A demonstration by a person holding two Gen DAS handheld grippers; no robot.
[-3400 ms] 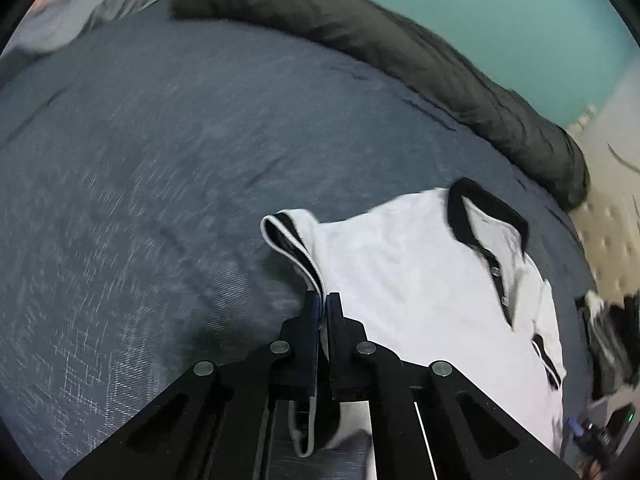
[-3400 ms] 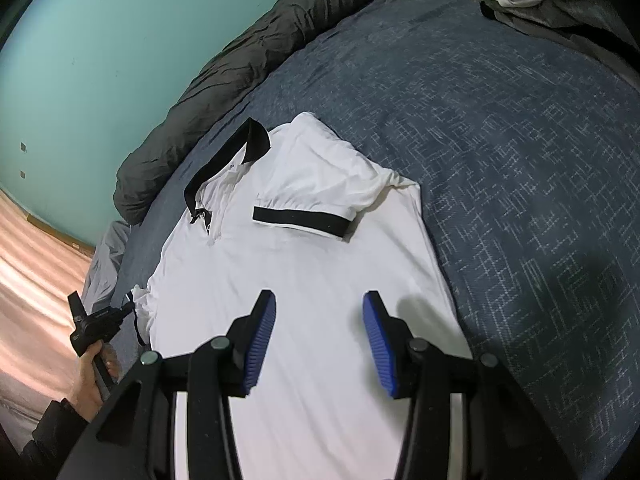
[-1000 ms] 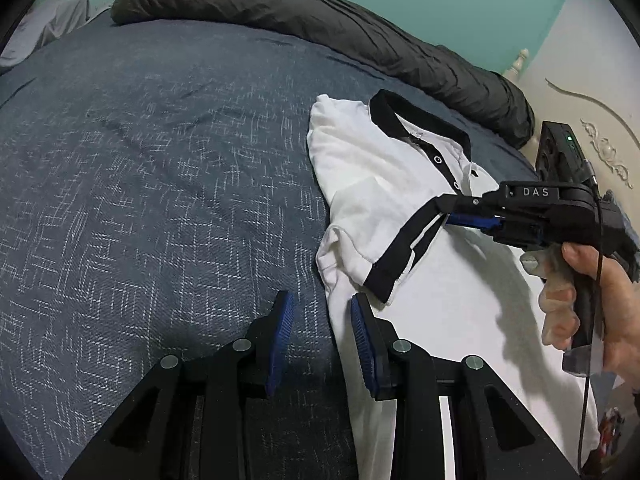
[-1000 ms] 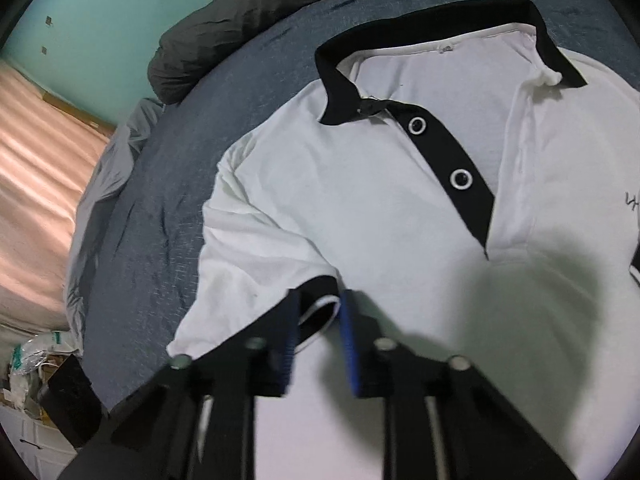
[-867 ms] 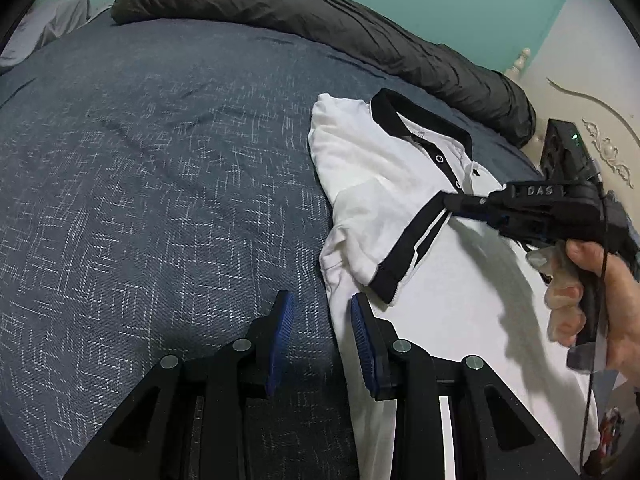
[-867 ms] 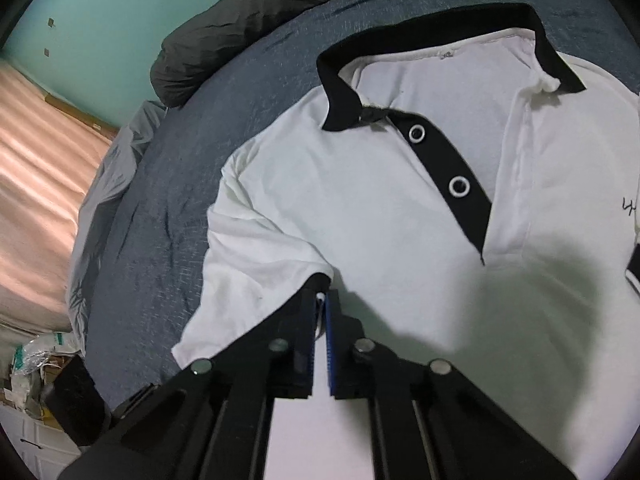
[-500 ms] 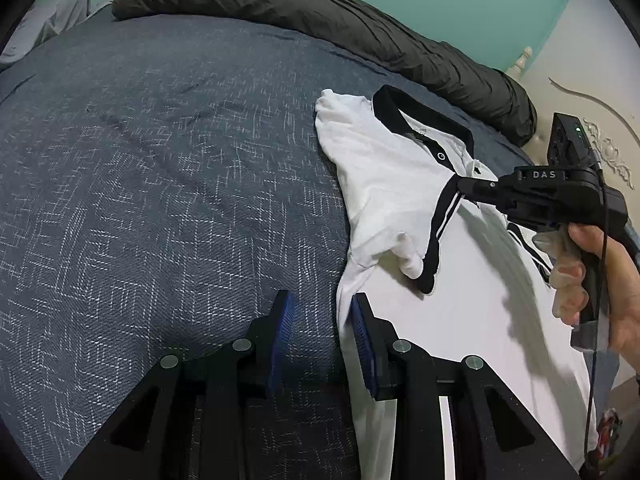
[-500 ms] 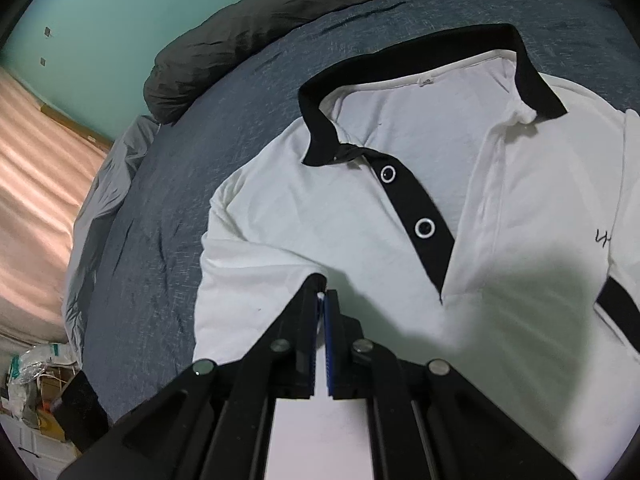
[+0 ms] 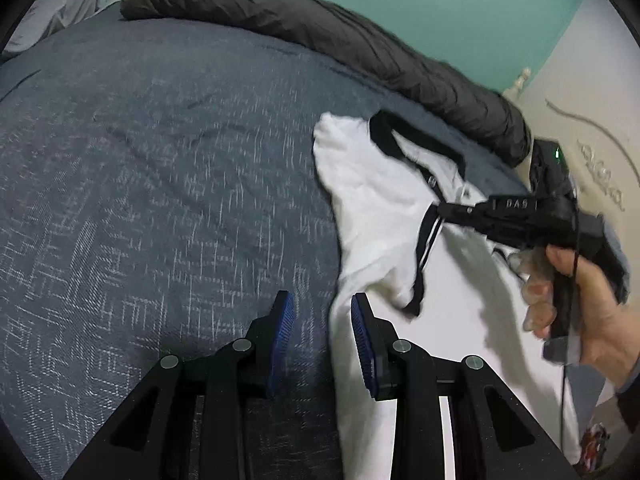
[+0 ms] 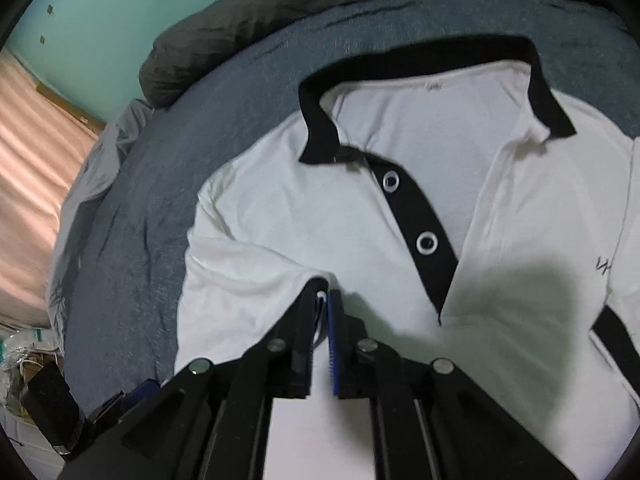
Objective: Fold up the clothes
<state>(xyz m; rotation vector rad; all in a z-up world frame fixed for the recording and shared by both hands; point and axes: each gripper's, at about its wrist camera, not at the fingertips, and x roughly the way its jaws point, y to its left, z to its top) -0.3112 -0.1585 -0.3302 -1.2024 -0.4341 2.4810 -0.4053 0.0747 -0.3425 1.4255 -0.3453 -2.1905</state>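
A: Left wrist view only: right gripper clamped on the black sleeve cuff, lifting it over the polo shirt. Left gripper spread, empty, at the shirt's side edge.

B: Right wrist view: placket, buttons; blurred. Bedspread open to the shirt's left. Collar points toward the dark duvet; long axis runs collar to hem.

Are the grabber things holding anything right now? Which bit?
The right gripper pinches the white polo shirt by its sleeve cuff. The left gripper is open, holding nothing.
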